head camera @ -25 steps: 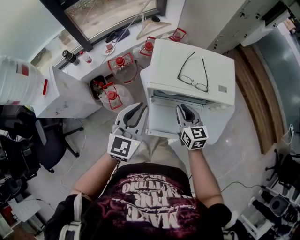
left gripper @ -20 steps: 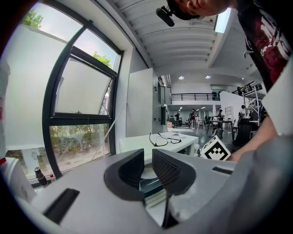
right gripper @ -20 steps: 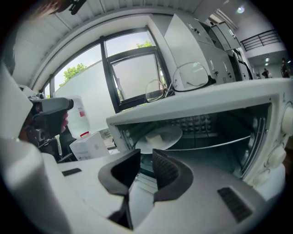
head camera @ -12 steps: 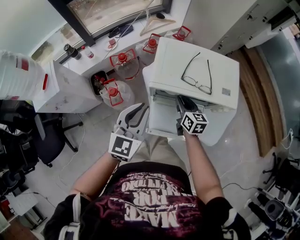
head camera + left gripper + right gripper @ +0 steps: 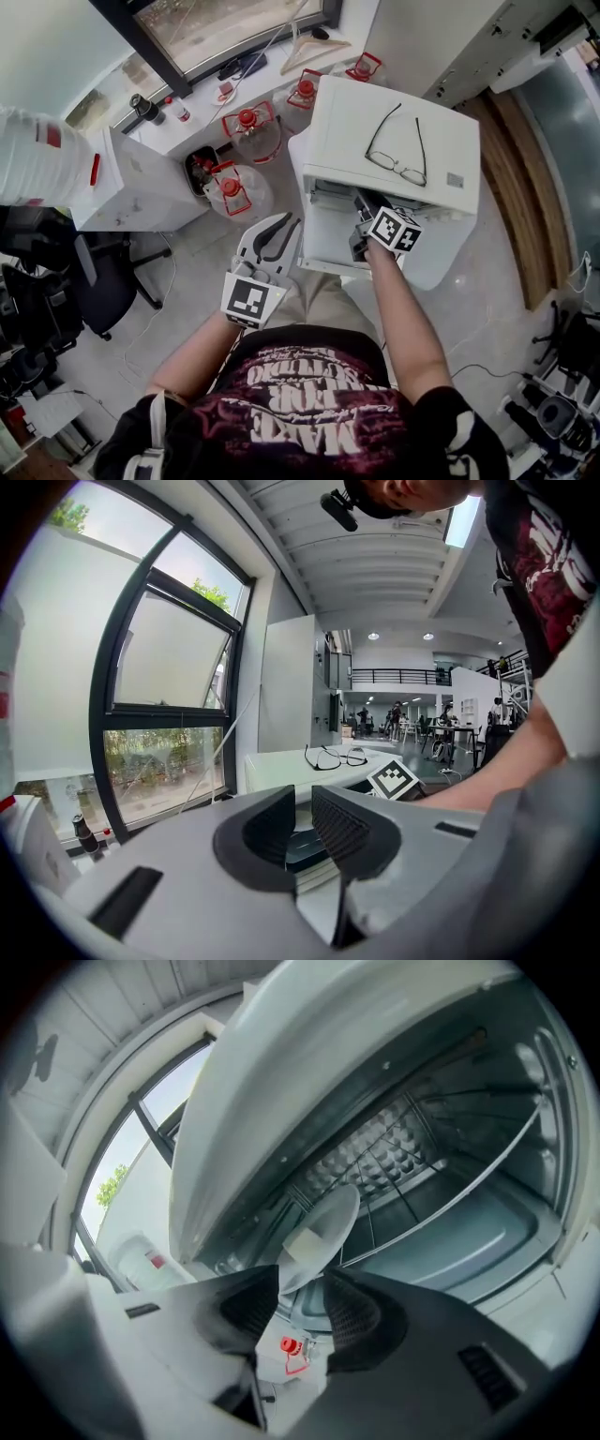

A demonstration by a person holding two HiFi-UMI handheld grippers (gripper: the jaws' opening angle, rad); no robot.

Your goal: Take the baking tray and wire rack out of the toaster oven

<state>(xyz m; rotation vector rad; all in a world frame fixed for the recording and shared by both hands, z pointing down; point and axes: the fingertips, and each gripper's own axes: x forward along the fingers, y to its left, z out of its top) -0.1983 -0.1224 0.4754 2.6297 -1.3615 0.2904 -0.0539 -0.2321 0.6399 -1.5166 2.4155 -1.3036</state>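
Head view, nearest the lens: the person's dark printed shirt [image 5: 300, 412] fills the bottom edge, and both forearms reach up the frame from it. The left gripper [image 5: 284, 228] hangs left of centre, off the left edge of the lowered oven door [image 5: 323, 239] and touching nothing. In the left gripper view its ribbed pads [image 5: 339, 825] stand a narrow gap apart with nothing between them.

Right of centre, the right gripper [image 5: 362, 202] reaches over the door into the mouth of the white toaster oven [image 5: 375, 117]. Its jaws have just been opening. In the right gripper view they stand apart, and the pads press on nothing. A pale oval shape [image 5: 323, 1227] sits at their tips, and what it is cannot be told.

Past the tips, inside the cavity, the wire rack [image 5: 412, 1219] sits on its rails, with the baking tray [image 5: 469, 1237] lying flat beneath it. Both are inside the oven.

A pair of glasses [image 5: 380, 159] rests on the oven's top. Left of the oven, water jugs [image 5: 234, 192] with red caps stand on the floor, and an office chair [image 5: 103, 291] is at the left edge. At the upper edge, a clothes hanger [image 5: 314, 45] lies on the sill under the window [image 5: 216, 28].
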